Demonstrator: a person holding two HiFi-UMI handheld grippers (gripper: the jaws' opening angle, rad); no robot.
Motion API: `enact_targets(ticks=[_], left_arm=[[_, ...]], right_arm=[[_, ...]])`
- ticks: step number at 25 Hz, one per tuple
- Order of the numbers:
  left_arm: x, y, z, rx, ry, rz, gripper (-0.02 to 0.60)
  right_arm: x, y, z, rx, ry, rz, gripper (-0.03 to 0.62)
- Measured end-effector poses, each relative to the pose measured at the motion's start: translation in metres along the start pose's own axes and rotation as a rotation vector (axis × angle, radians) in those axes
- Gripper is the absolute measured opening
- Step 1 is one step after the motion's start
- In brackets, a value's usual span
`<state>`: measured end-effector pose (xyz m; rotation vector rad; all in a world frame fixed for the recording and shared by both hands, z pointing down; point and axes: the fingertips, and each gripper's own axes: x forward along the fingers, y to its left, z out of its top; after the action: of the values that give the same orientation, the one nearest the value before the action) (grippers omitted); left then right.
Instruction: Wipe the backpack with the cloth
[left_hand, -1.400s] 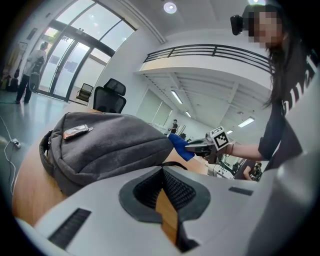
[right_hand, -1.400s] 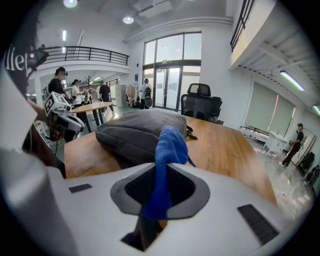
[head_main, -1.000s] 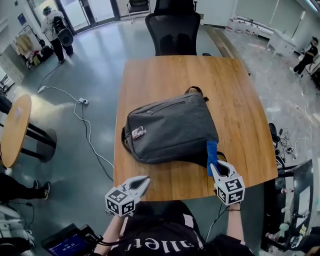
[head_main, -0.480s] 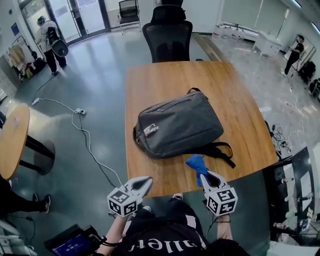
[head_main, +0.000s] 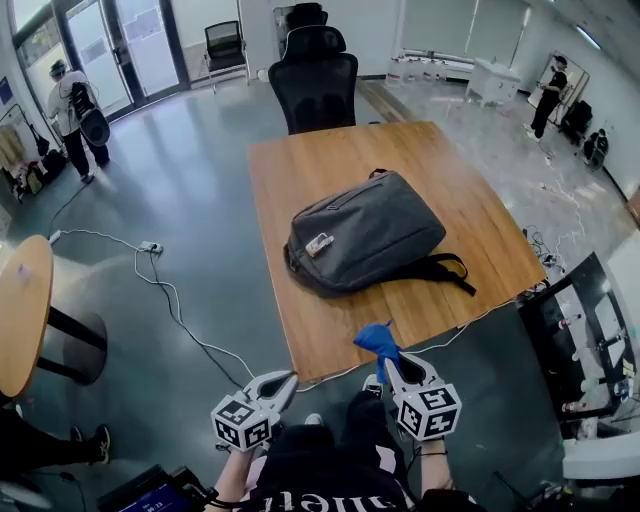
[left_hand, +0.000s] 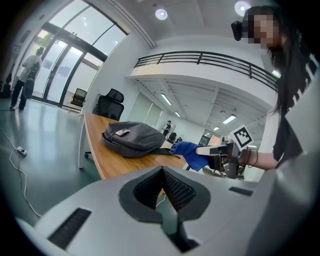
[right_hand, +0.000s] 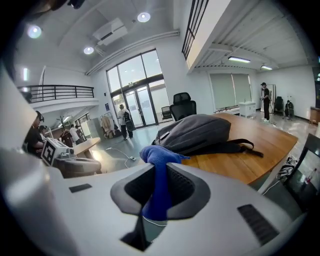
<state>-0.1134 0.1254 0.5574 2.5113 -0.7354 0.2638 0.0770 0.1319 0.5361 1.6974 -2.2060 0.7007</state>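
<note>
wooden table carries the backpack; my right gripper pinches the cloth off its near edge, left gripper pressed together, empty; wiping not begun, needs a reach forward

An office: wooden table, black office chair, tall glass doors.
</note>
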Motion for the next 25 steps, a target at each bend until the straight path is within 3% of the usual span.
enact_targets(ticks=[12, 19, 25], left_arm=[[-0.012, -0.076, -0.028, 0.038, 0.03, -0.212, 0.0], [-0.029, -0.12, -0.037, 0.055, 0.015, -0.213, 0.0], [-0.054, -0.165, -0.073, 0.04, 0.034, -0.209, 0.0]], right_arm=[[-0.073, 0.054, -0.061, 0.073, 0.038, -0.07, 0.063], [-0.108, 0.064, -0.085, 0.073, 0.053, -0.057, 0.063], [-0.141, 0.075, -0.105, 0.111, 0.033, -0.017, 0.063]])
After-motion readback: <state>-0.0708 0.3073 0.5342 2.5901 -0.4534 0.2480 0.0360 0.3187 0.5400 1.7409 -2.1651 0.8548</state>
